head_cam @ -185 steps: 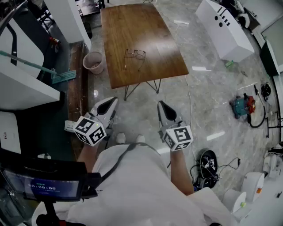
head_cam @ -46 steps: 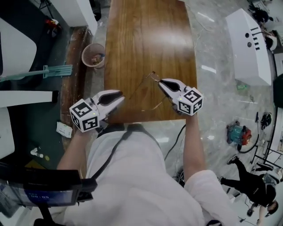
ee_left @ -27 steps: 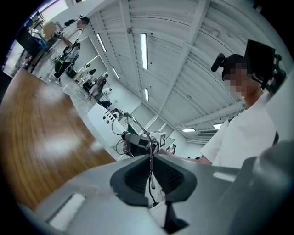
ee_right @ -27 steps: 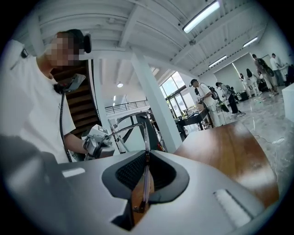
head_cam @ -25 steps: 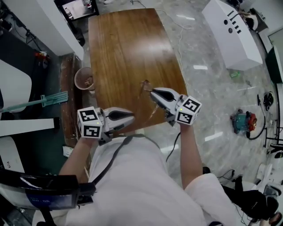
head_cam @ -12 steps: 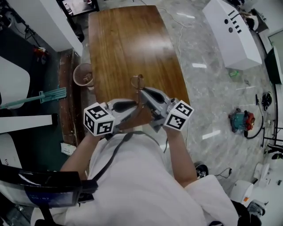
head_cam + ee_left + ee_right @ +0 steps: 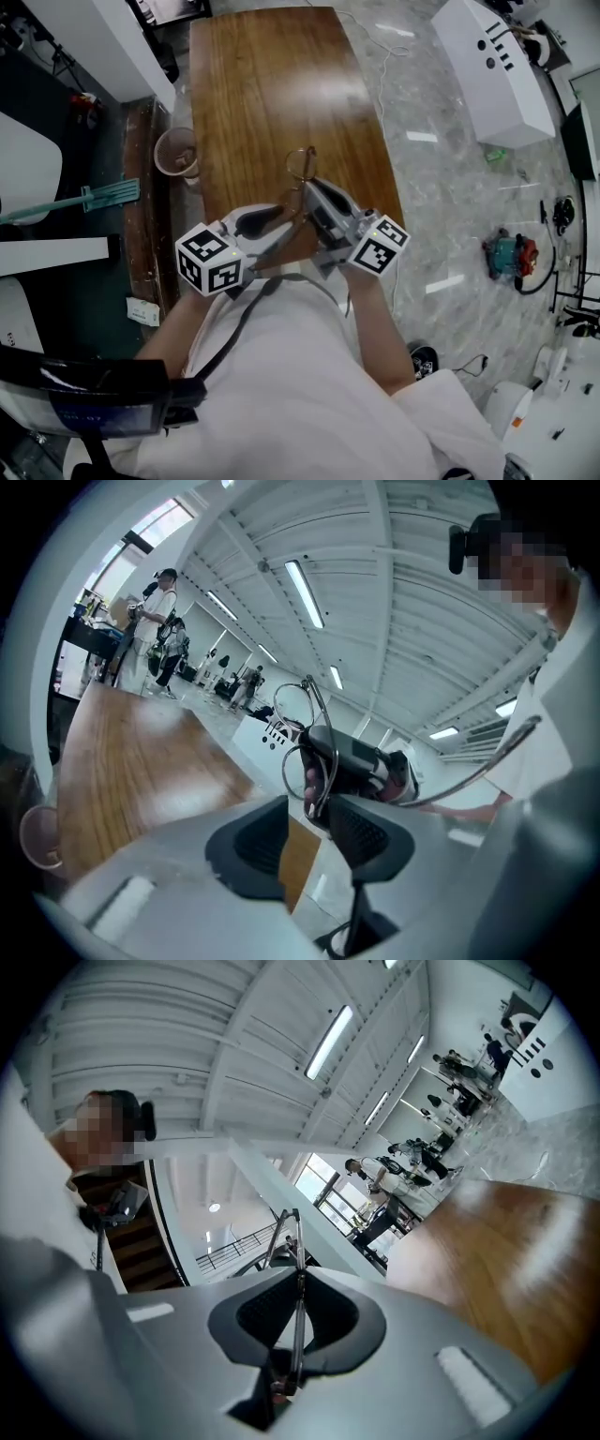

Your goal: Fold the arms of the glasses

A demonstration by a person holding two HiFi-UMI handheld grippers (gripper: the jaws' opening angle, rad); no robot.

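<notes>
Above the near edge of the brown wooden tabletop [image 7: 272, 84], the left gripper [image 7: 305, 841] has just spread its fingers wide, pinching nothing. The right gripper [image 7: 295, 1326] alone clamps the thin wire-framed glasses [image 7: 297, 1279] between narrow fingers. That release suggests one arm is probably folded.

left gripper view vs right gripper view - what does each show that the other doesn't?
Left gripper view only: the right gripper seen from outside, carrying the glasses with a lens rim visible; a pink bin; the left gripper, jaws apart and just been opening, with glasses wire at their gap, unpinched.
Right gripper view only: its own jaws shut on the glasses' thin frame, seen edge-on.
Both: wooden table, ceiling lights, glasses.
</notes>
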